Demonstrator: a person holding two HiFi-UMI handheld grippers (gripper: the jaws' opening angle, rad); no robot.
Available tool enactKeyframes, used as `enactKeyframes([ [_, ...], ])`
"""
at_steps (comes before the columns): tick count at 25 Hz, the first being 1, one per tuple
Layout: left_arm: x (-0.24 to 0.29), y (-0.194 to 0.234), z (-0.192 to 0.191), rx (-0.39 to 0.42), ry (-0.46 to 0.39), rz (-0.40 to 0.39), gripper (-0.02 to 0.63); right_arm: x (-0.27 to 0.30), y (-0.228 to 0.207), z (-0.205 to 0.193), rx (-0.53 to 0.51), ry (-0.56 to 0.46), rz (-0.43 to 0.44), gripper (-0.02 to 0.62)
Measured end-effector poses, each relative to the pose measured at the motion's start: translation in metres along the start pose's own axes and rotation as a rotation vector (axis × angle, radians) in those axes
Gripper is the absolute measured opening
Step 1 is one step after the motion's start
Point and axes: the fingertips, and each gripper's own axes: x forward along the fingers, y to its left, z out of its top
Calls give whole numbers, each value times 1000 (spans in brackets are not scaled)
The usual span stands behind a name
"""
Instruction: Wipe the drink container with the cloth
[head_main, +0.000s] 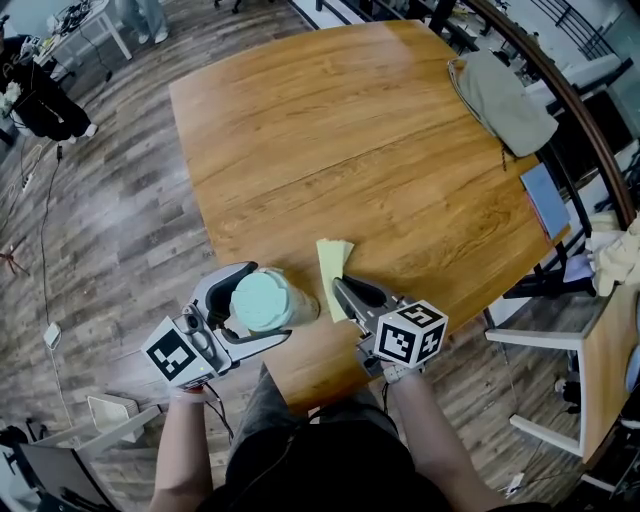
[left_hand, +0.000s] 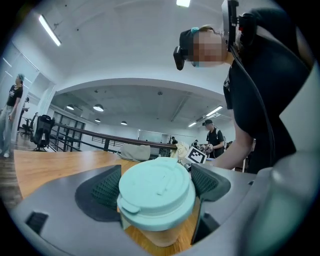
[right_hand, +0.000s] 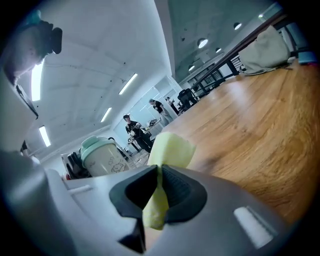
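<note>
A drink cup with a mint-green lid (head_main: 264, 301) stands upright between the jaws of my left gripper (head_main: 256, 300), held near the table's front edge. From the left gripper view the cup (left_hand: 157, 200) fills the space between the two dark pads, which press its sides. My right gripper (head_main: 342, 290) is shut on a pale yellow cloth (head_main: 333, 270), whose free end lies on the wood beside the cup. The cloth (right_hand: 161, 170) is pinched between the right pads, and the cup (right_hand: 101, 156) shows to its left.
The wooden table (head_main: 360, 150) stretches ahead. A grey-green bag (head_main: 505, 100) lies at its far right corner, with a blue book (head_main: 545, 198) near the right edge. A railing and chairs stand to the right. People stand in the background.
</note>
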Motion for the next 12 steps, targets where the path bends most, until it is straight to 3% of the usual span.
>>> enactKeyframes([
  [5, 12, -12, -6, 35, 82, 3, 434, -8, 2, 1, 0, -2, 19, 38],
  [12, 27, -23, -6, 75, 123, 0, 434, -18, 1, -3, 0, 10, 40, 38],
])
